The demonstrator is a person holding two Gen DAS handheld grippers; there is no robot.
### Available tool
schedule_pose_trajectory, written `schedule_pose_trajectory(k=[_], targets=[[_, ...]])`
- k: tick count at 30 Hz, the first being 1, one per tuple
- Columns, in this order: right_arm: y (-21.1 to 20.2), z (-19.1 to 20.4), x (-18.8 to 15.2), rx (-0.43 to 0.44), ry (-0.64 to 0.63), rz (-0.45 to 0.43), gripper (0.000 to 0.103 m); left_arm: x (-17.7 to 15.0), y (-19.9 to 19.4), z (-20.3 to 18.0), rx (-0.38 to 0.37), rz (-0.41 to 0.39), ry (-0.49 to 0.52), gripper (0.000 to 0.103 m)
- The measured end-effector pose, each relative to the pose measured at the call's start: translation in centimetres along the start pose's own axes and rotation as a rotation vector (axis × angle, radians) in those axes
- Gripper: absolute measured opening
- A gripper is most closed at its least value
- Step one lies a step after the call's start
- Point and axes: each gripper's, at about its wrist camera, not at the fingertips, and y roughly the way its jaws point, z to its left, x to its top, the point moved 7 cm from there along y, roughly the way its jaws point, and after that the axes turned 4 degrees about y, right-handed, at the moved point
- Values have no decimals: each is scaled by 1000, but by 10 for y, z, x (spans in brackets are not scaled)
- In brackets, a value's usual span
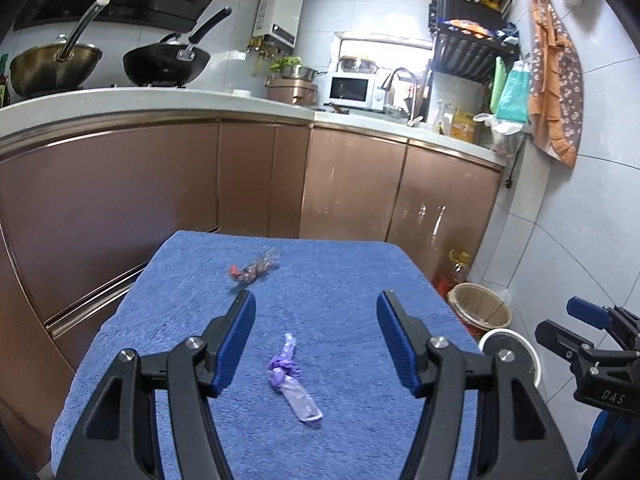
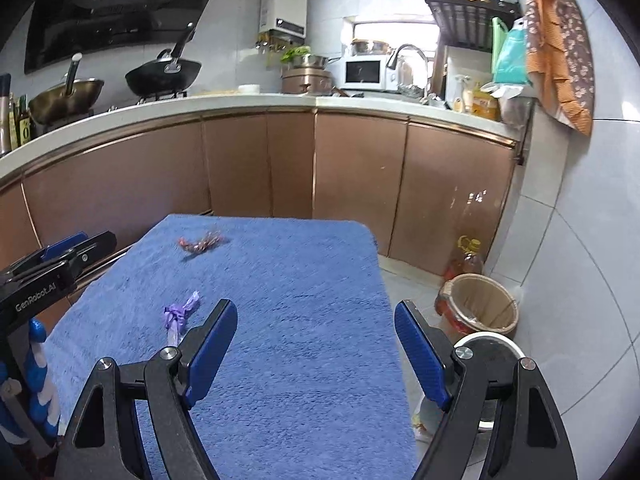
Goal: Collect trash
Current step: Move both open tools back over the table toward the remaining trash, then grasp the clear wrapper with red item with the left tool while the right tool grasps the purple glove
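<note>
A purple twisted wrapper (image 1: 290, 378) lies on the blue towel (image 1: 340, 280), between and just below my open left gripper (image 1: 316, 304). A red crumpled wrapper (image 1: 251, 270) lies further back on the towel. In the right wrist view the purple wrapper (image 2: 180, 314) is left of my open, empty right gripper (image 2: 316, 316), and the red wrapper (image 2: 202, 243) is near the towel's (image 2: 300, 280) far left. The right gripper (image 1: 588, 316) shows at the right edge of the left wrist view, and the left gripper's fingers (image 2: 64, 246) at the left edge of the right wrist view.
On the floor right of the towel stand a paper-lined bin (image 2: 480, 304), a white round bin (image 2: 490, 350) and an oil bottle (image 2: 466, 258). Copper cabinets (image 1: 352, 188) and a counter with woks (image 1: 166, 62) are behind.
</note>
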Motion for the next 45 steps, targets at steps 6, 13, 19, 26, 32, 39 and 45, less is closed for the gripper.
schedule_pose_trajectory(k=[6, 13, 19, 26, 32, 39, 45], targets=[[32, 21, -8, 51, -33, 65, 79, -9, 25, 25, 52, 44, -5, 61], [71, 47, -21, 110, -80, 143, 79, -21, 53, 51, 102, 88, 4, 61], [101, 72, -31, 171, -114, 205, 79, -35, 78, 71, 129, 136, -3, 61], [130, 100, -42, 246, -163, 266, 79, -42, 106, 85, 143, 180, 14, 61], [153, 124, -49, 310, -214, 311, 79, -45, 132, 98, 60, 222, 53, 61], [178, 152, -59, 382, -265, 348, 79, -41, 182, 130, -76, 290, 59, 69], [197, 167, -59, 421, -277, 365, 79, -20, 236, 131, -143, 317, 76, 69]])
